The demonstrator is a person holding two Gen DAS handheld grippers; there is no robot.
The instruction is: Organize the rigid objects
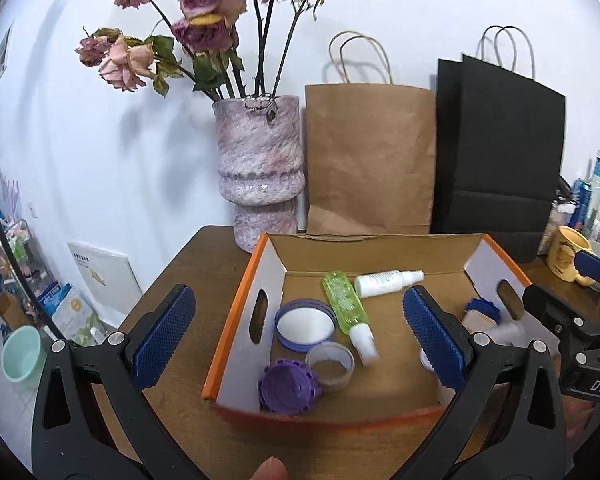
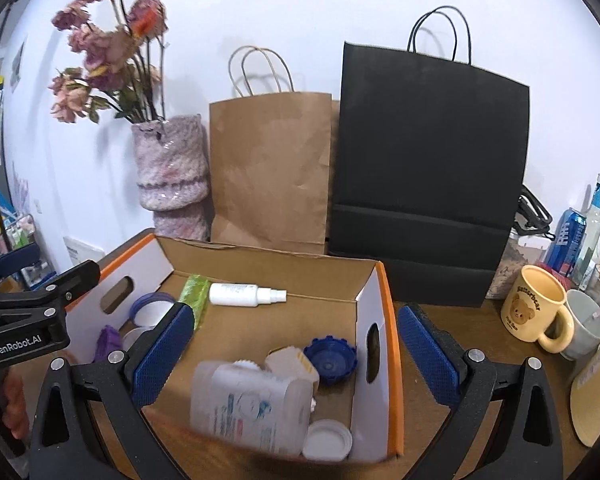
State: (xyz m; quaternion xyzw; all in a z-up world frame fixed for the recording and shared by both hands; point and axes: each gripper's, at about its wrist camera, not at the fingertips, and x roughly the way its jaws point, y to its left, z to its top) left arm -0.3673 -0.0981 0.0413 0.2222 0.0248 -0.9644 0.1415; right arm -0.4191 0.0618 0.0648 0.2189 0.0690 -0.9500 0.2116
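An open cardboard box [image 1: 242, 312] with orange edges sits on the wooden table; it also shows in the right wrist view [image 2: 388, 320]. Inside lie a green bottle [image 1: 342, 300], a white spray bottle [image 1: 384, 282], a blue-rimmed lid [image 1: 306, 324], a purple cap [image 1: 288, 390] and a clear cup [image 1: 331, 366]. The right wrist view shows a blurred white bottle [image 2: 252, 408], a dark blue cap [image 2: 331, 360] and a white lid [image 2: 327, 440] in the box. My left gripper [image 1: 300, 336] is open and empty above the box. My right gripper [image 2: 292, 356] is open, just above the white bottle.
A pink vase with dried roses [image 1: 260, 168], a brown paper bag [image 1: 370, 160] and a black paper bag [image 1: 496, 152] stand behind the box. A yellow bear mug [image 2: 536, 308], a grey cup [image 2: 586, 324], cans and bottles stand at the right.
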